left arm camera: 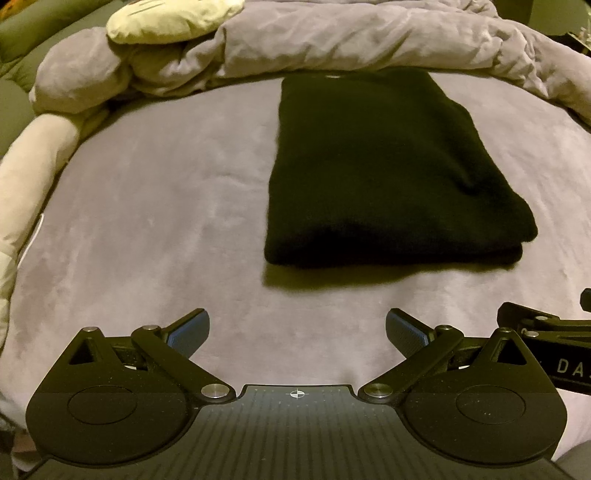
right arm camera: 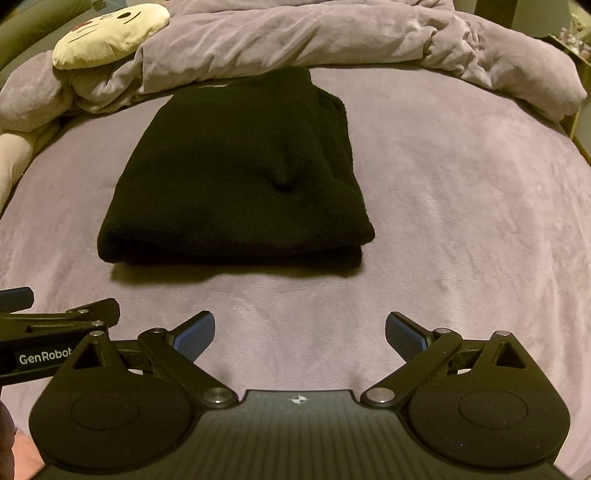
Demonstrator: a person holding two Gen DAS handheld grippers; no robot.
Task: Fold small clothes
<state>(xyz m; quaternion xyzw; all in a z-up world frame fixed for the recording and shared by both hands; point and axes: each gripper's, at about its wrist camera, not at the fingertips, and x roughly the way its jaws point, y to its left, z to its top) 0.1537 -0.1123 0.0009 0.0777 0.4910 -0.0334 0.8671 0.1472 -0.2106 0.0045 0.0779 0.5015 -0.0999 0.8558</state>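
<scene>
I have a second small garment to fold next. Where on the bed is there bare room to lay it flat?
Two bare patches of bed cover: one right of the folded black garment, out to the bed edge; one left of it, up to the pale plush. The near strip by both open hand-held grippers is narrower. The far end is crowded with the bunched duvet and cat-face cushion.

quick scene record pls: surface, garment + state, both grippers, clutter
surface: bed with purple plush sheet
garment: black knit garment, folded into a layered rectangle, lying flat on the sheet
left gripper: open, empty, short of the garment's near edge
right gripper: open, empty, also short of the garment
grippers: side by side, neither touching the garment
clutter: bunched purple duvet behind the garment; cream plush pillow with a drawn face at far left
</scene>
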